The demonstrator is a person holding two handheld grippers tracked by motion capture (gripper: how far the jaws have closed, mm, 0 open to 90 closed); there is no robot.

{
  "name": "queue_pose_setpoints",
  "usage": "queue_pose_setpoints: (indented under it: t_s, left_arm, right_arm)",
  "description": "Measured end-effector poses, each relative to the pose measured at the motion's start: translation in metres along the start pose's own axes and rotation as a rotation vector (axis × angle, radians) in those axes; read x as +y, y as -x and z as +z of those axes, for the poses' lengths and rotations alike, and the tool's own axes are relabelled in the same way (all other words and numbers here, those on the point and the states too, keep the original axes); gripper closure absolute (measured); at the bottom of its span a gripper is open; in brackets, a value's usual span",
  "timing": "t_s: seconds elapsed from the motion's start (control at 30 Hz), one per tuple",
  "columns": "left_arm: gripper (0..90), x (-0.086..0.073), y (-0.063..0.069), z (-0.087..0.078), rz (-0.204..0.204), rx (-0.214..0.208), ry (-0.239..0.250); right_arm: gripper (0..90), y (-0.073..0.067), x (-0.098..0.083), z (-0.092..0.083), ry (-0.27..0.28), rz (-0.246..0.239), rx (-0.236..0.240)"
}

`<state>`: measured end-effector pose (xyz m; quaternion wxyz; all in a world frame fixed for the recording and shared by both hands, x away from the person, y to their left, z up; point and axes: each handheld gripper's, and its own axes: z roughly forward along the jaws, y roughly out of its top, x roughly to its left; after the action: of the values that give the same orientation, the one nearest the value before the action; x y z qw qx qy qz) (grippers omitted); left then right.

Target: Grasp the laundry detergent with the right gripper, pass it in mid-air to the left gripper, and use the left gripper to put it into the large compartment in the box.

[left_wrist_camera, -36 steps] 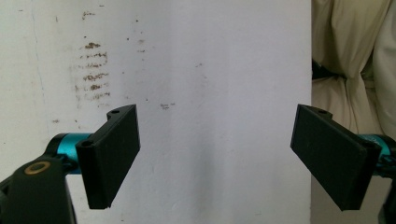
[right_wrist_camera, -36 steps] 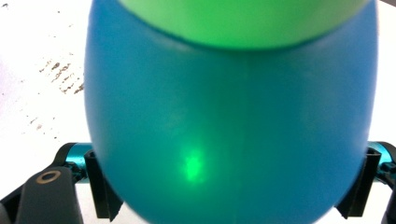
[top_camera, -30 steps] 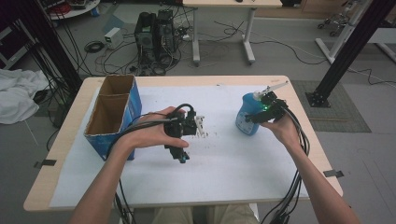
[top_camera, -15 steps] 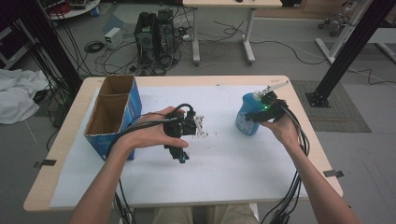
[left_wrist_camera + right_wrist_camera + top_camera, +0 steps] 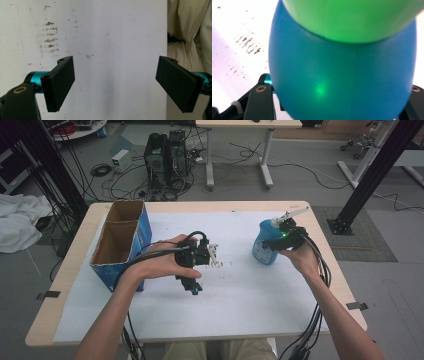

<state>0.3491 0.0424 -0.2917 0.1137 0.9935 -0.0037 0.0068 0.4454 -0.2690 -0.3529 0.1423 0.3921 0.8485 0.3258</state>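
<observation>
High view: the bench (image 5: 310,310) carries a white sheet. The right gripper (image 5: 281,239) sits against a blue container (image 5: 264,249) with a pale spout on top; the right hand (image 5: 300,254) holds the gripper from behind. Its fingers have just been closing, with the blue container between them. The left gripper (image 5: 194,272), held in the left hand (image 5: 162,262), hovers over the middle of the sheet, well apart from the container, which lies off to the side of its fingers. A cardboard box (image 5: 120,242) with two compartments stands on the other side of the left hand, near the bench's edge. Dark crumbs (image 5: 225,264) speckle the sheet just beside the left gripper.

Left gripper view: the fingers (image 5: 61,82) stand wide apart with nothing between them, only white sheet ahead, marked with faint brown smudges (image 5: 48,37).

Right gripper view: the blue container (image 5: 342,82) fills the gap between the fingers, its sides meeting both of them, a green upper part (image 5: 352,17) above. The grip looks snug on the container's belly.
</observation>
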Motion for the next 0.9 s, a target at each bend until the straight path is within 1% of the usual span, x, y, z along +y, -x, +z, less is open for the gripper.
queue_pose_setpoints:
  t_s: [0.1,0.13,0.2,0.23,0.27,0.3,0.37,0.5,0.53,0.67,0.7,0.8,0.83,0.87,0.9]
  left_arm:
    - [15.8,-0.0008,0.0004,-0.0003,-0.005,0.002,0.005]
    - [15.8,-0.0006,0.0003,-0.0005,-0.003,0.002,0.002]
    - [15.8,-0.0009,0.0002,-0.0007,-0.003,0.001,0.003]
    - [15.8,-0.0001,0.0002,0.0001,-0.002,-0.002,0.002]
    - [15.8,-0.0006,0.0006,-0.0002,-0.007,0.002,0.005]
    - [15.8,-0.0008,0.0003,-0.0006,-0.004,-0.001,0.003]
    - [15.8,-0.0009,0.0003,-0.0009,-0.005,0.003,0.005]
    - [15.8,-0.0006,0.0005,-0.0003,-0.006,0.001,0.004]
    - [15.8,-0.0012,0.0004,-0.0008,-0.009,0.008,0.009]
    - [15.8,-0.0013,0.0007,-0.0013,-0.011,0.008,0.014]
    - [15.8,-0.0014,0.0004,-0.0016,-0.009,0.008,0.011]
    - [15.8,-0.0014,0.0004,-0.0017,-0.009,0.011,0.012]
    - [15.8,-0.0016,0.0004,-0.0021,-0.012,0.009,0.012]
    - [15.8,-0.0009,0.0003,-0.0007,-0.004,0.001,0.004]
    - [15.8,-0.001,0.0002,-0.0009,-0.004,0.003,0.004]
  right_arm:
    - [35.9,0.0008,-0.0001,-0.0001,-0.005,0.0,-0.005]
    - [36.9,0.0001,-0.0003,0.0002,0.006,0.002,0.013]
    - [40.2,-0.0002,-0.001,0.0008,0.006,0.0,0.018]
    - [40.2,-0.0002,-0.001,0.0008,0.006,0.0,0.018]
    - [41.3,0.0,0.0,-0.0002,0.002,-0.001,0.001]
    - [42.2,0.0002,0.0,-0.0002,0.006,0.0,0.006]
    - [42.7,-0.0004,-0.0015,0.0017,0.007,-0.001,0.019]
    - [44.1,-0.0003,-0.0035,0.0019,0.014,0.004,0.011]
    - [44.6,-0.0014,-0.0037,0.0016,0.017,-0.006,-0.003]
    - [45.1,-0.0013,-0.0036,0.0016,0.017,-0.006,-0.002]
    - [45.2,-0.0012,-0.0054,0.0014,0.032,-0.006,-0.002]
    - [45.6,-0.0012,-0.0059,0.0014,0.036,-0.008,-0.003]
    - [45.6,-0.0012,-0.0059,0.0014,0.036,-0.008,-0.003]
    - [45.7,-0.0015,-0.0061,0.0014,0.038,-0.012,-0.002]
    - [45.8,-0.0003,-0.0013,0.0015,0.008,-0.003,0.019]
